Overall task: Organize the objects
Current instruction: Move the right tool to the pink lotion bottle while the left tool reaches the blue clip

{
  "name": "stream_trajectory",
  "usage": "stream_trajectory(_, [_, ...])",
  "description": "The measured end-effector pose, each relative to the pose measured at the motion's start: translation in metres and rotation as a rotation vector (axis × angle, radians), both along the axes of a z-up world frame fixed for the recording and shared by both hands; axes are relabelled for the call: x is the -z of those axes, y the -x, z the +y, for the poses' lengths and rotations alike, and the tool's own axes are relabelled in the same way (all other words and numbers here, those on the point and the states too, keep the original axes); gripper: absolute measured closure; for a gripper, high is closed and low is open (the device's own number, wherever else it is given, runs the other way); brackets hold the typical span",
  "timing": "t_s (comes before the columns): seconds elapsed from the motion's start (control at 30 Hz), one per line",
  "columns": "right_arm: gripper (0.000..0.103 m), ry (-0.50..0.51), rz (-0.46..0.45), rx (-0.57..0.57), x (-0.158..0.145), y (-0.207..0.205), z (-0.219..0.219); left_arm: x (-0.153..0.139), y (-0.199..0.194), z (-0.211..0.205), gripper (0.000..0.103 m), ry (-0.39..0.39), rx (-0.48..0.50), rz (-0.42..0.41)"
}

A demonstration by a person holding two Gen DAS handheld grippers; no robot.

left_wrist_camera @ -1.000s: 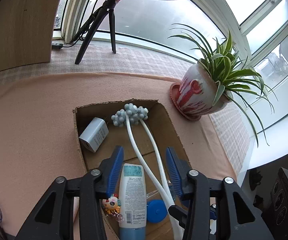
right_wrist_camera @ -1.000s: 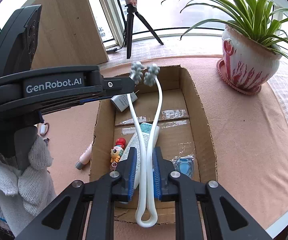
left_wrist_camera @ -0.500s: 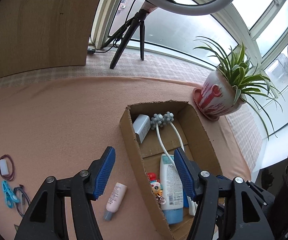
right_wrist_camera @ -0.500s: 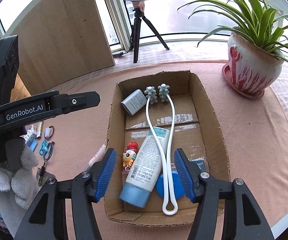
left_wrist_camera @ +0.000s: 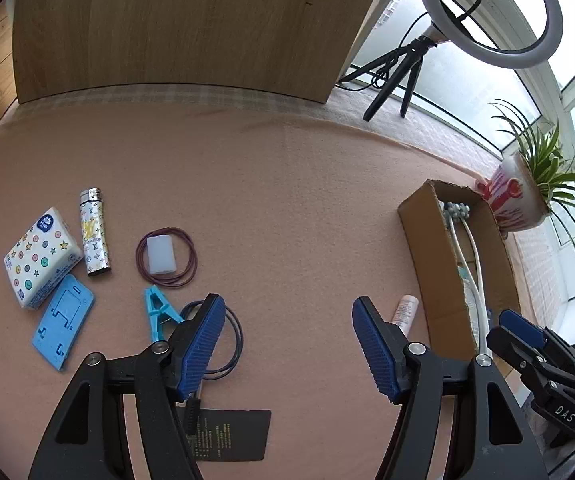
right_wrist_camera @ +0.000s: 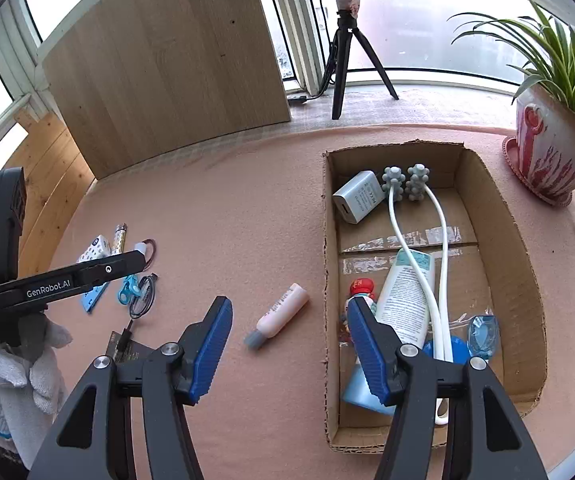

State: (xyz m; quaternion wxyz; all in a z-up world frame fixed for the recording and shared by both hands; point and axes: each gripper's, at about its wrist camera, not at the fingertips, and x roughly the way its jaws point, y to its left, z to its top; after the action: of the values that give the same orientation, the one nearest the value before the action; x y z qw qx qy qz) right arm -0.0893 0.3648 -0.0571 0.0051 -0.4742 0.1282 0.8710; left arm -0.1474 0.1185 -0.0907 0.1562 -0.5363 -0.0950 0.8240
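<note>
Both hand-held grippers empty | pink tube [right_wrist_camera: 280, 314] beyond right hand-held gripper [right_wrist_camera: 287, 354]

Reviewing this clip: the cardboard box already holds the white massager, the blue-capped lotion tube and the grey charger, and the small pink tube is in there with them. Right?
Not quite. The small pink tube is not in the cardboard box; it lies on the pink cloth just outside the box's left wall, as the right wrist view shows. The white massager, the lotion tube and the grey charger are inside.
</note>
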Motion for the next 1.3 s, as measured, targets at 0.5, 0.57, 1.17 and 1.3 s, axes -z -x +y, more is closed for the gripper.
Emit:
stream_trajectory(0.5, [0.047,0.046,-0.157,-0.052,0.035,0.027,-0.066,0.039,-0.001,-0.102,0.039,-0.026,-0.11,-0.096])
stream_trajectory(0.57, [0.047,0.059,-0.178,-0.014,0.043,0.025,-0.063,0.044,0.003,-0.095,0.044,-0.026,-0.096,-0.106])
stream_trajectory(1.17, [0.047,0.076,-0.262,0.171,0.074,0.035,-0.047,0.064,0.009,-0.087,0.087,-0.017,-0.004,-0.124])
stream_trajectory(1.3, [0.047,0.031,-0.273,0.184,0.079,0.046,-0.05,0.064,0.009,-0.088,0.091,-0.005,-0.001,-0.114])
